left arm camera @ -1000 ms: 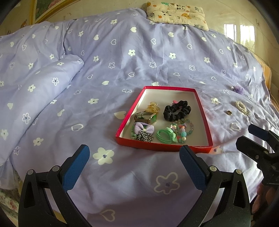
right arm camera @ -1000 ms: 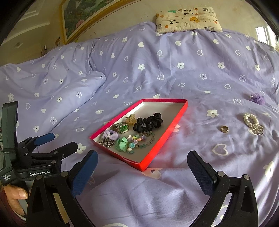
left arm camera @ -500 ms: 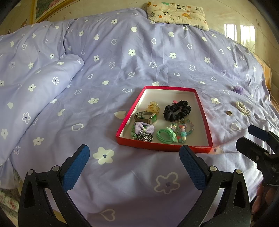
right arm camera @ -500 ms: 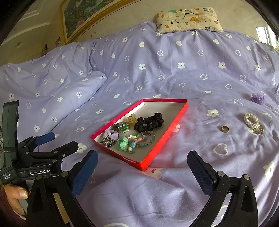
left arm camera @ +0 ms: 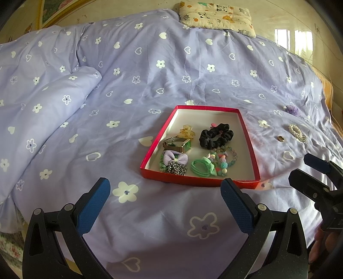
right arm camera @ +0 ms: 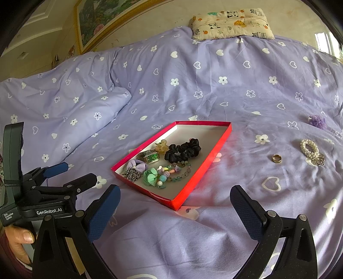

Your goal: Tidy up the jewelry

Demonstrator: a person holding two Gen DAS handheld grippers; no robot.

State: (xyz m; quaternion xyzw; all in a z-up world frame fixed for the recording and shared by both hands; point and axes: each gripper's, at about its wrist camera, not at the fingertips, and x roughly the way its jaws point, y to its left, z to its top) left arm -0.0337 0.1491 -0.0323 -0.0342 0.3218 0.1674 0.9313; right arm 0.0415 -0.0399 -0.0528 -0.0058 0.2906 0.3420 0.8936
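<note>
A red tray (left arm camera: 249,146) (right arm camera: 201,173) lies on the purple bedspread. It holds a black scrunchie (left arm camera: 215,136) (right arm camera: 183,150), a green-faced watch (left arm camera: 178,146), a lilac bow (left arm camera: 174,158), a chain, green hair ties (left arm camera: 202,168) and bead bracelets. To its right on the spread lie a gold ring (left arm camera: 280,138) (right arm camera: 277,158), a pearl bracelet (left arm camera: 297,133) (right arm camera: 310,149) and a purple ornament (left arm camera: 292,110) (right arm camera: 318,121). My left gripper (left arm camera: 165,201) is open and empty in front of the tray. My right gripper (right arm camera: 174,203) is open and empty near the tray's front corner.
A patterned pillow (left arm camera: 216,17) (right arm camera: 232,23) lies at the head of the bed. A folded lump of duvet (left arm camera: 53,103) rises at the left. A framed picture (right arm camera: 103,19) hangs on the wall. The bed's front edge is just below the grippers.
The right wrist view has crept slightly closer to the tray. The left gripper and the jewelry have not visibly moved.
</note>
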